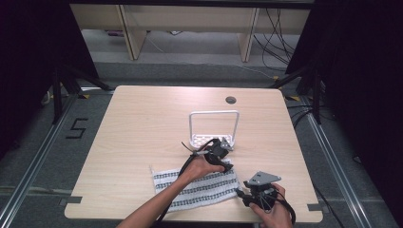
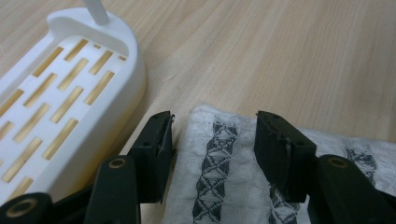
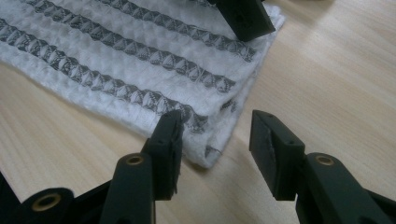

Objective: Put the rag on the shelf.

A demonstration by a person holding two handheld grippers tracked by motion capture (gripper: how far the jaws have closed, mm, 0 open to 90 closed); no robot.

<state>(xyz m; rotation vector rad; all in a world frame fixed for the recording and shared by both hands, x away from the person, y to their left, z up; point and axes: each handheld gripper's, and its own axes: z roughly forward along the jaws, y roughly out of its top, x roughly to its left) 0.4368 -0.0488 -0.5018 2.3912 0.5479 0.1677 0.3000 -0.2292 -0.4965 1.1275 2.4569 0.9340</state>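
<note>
A white waffle cloth (image 1: 195,186) with dark patterned stripes lies folded flat near the table's front edge. My left gripper (image 1: 225,161) is down at its far right corner, next to a white rack. In the left gripper view the jaws (image 2: 214,135) stand open astride that corner of the cloth (image 2: 233,144), pads not pressing it. My right gripper (image 1: 241,192) sits low at the near right corner. Its jaws (image 3: 217,135) are open, one over the cloth's (image 3: 140,60) folded corner, the other over bare wood. A black jaw of the left gripper (image 3: 245,18) shows farther off.
A white slotted rack (image 1: 212,139) with a tall hoop handle stands just behind the cloth, its base (image 2: 60,93) close beside my left jaw. A round cable hole (image 1: 230,99) is in the far part of the wooden table (image 1: 142,123). The table's front edge is near my right hand.
</note>
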